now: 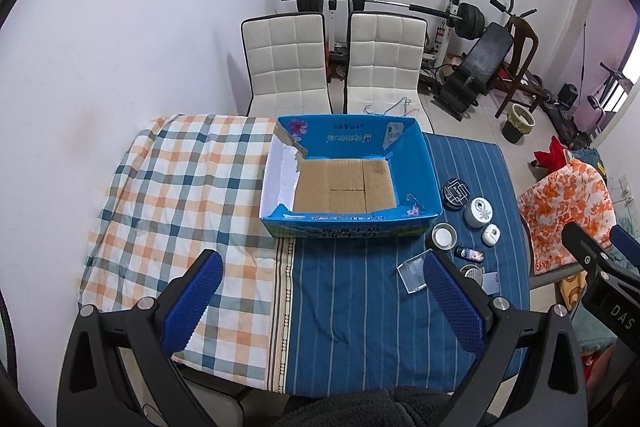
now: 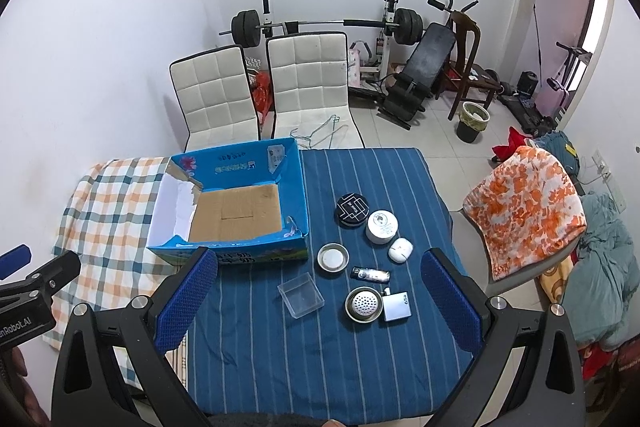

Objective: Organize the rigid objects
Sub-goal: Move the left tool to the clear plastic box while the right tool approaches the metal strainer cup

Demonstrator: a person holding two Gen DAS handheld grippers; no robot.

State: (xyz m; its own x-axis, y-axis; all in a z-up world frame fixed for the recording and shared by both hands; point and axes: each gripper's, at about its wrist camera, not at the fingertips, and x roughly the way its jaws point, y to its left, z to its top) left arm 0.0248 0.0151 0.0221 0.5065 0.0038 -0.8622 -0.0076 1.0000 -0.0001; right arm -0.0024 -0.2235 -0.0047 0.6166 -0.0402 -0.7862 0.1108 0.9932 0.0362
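Left tongs (image 1: 320, 291): spread wide, blue dimpled pads, nothing between them, hovering over the near edge of the counter.
Right tongs (image 2: 320, 295): also spread wide and empty, same ridged blue pads on black arms, hanging above the small items.
Counter (image 2: 280, 367): covered in blue cloth with thin pale stripes; a soft checked blanket (image 1: 168, 195) in orange, teal and white drapes its left part.
Box (image 1: 416, 167): one open cardboard carton, glossy blue outside, bare brown corrugated floor, one torn white inner wall; it sits at the far middle, straddling blanket and cloth.
Small items, seven, all on the blue cloth right of the box:
- black tin (image 2: 352, 209): round, flat, white line pattern on the lid.
- white jar (image 2: 382, 226): round, squat, touching or just beside the tin.
- white case (image 2: 401, 250): smooth, pebble-shaped.
- metal lid (image 2: 333, 257): round, shallow, white centre.
- lighter (image 2: 370, 274): slim, lying flat.
- clear box (image 2: 301, 294): square, transparent plastic.
- strainer (image 2: 363, 305): round metal, perforated, with a flat silver rectangle touching its right side.
Around: two quilted white chairs (image 1: 284, 63) behind the counter, a barbell rack against the wall, one chair under an orange flowered cloth (image 2: 524, 211) to the right.
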